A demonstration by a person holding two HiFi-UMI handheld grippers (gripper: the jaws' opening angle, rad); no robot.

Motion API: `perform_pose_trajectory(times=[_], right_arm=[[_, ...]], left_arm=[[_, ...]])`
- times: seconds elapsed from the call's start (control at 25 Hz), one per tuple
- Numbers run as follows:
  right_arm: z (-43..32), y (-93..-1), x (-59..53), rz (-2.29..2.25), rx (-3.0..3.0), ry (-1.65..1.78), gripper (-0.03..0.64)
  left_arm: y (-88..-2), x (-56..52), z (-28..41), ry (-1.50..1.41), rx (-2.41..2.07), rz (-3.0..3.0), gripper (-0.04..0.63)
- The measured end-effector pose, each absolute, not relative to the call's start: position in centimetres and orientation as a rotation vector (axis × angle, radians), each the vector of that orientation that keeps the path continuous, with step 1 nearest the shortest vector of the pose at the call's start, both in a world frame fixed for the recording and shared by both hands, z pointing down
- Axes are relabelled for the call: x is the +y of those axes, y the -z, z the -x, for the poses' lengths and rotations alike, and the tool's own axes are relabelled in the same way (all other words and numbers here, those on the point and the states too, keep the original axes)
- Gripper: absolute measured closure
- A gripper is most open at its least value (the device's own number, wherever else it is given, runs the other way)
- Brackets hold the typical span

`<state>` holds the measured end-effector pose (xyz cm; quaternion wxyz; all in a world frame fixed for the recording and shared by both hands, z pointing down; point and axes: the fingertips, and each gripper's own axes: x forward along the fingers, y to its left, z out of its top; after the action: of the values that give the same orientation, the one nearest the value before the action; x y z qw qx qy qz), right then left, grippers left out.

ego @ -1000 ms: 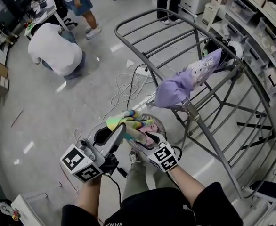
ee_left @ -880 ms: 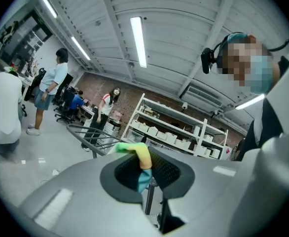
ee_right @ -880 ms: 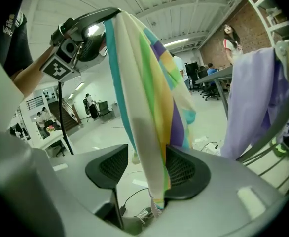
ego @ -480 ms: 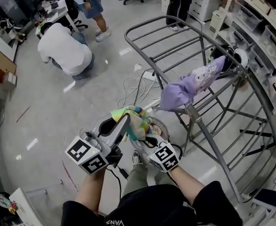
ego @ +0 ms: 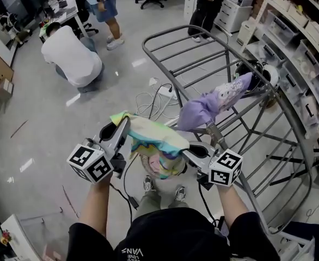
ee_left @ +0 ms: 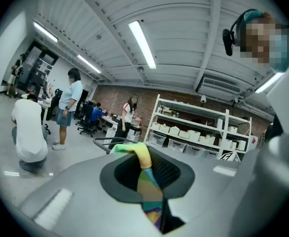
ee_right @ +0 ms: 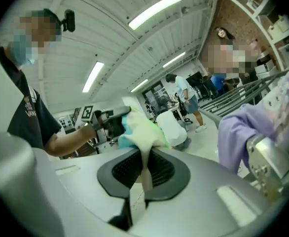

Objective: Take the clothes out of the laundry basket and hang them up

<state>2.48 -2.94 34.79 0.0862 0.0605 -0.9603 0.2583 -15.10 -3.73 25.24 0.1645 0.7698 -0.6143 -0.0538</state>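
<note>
A pastel multicoloured garment (ego: 155, 139) hangs stretched between my two grippers, above my shoes. My left gripper (ego: 124, 126) is shut on its left corner; in the left gripper view the striped cloth (ee_left: 143, 158) runs between the pads. My right gripper (ego: 189, 152) has just been closing and is shut on the cloth's right edge (ee_right: 140, 132), which is pinched between its jaws. The grey drying rack (ego: 203, 41) stands just right and ahead, with a purple garment (ego: 204, 109) draped over a bar. The laundry basket is hidden under the hanging cloth.
A person in a white shirt (ego: 69, 58) crouches on the floor at the far left, and others stand behind. White cables (ego: 148, 99) lie on the floor by the rack. Shelves with bins (ego: 304, 34) line the right side.
Both grippers have risen and spread apart. The garment, bunched over the basket before, is now lifted and pulled wide between them. The right gripper moved furthest, up and to the right.
</note>
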Motion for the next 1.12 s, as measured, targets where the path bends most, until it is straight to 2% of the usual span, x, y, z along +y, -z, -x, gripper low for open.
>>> perform_pose_trajectory(times=[0.2,0.44,0.6,0.76,1.12], right_arm=[[-3.6,-30.3,-4.1,-0.144,-2.937,-0.759,0.592],[-2.9,-25.8,-3.3,-0.036,-3.01,-0.749,0.592],[-2.9,-23.6,-3.9,-0.022,-3.054,-0.818,0.592],[-2.8,-23.2,-4.0,-0.018,-3.045,-0.862,0.592],[-1.1,-24.4,-2.8,0.026,-3.003,-0.964,0.592]], left_arm=[[-24.7,-4.2,16.3,0.17,-1.763,-2.22,0.558],[-28.0,-4.7,15.6,0.06,-1.673,-2.243,0.556],[-31.2,-3.6,13.2,-0.023,-1.542,-2.294,0.49],[-33.0,-1.7,11.4,-0.083,-1.526,-2.308,0.463],[-36.0,2.9,13.0,0.287,-1.488,-2.122,0.445]])
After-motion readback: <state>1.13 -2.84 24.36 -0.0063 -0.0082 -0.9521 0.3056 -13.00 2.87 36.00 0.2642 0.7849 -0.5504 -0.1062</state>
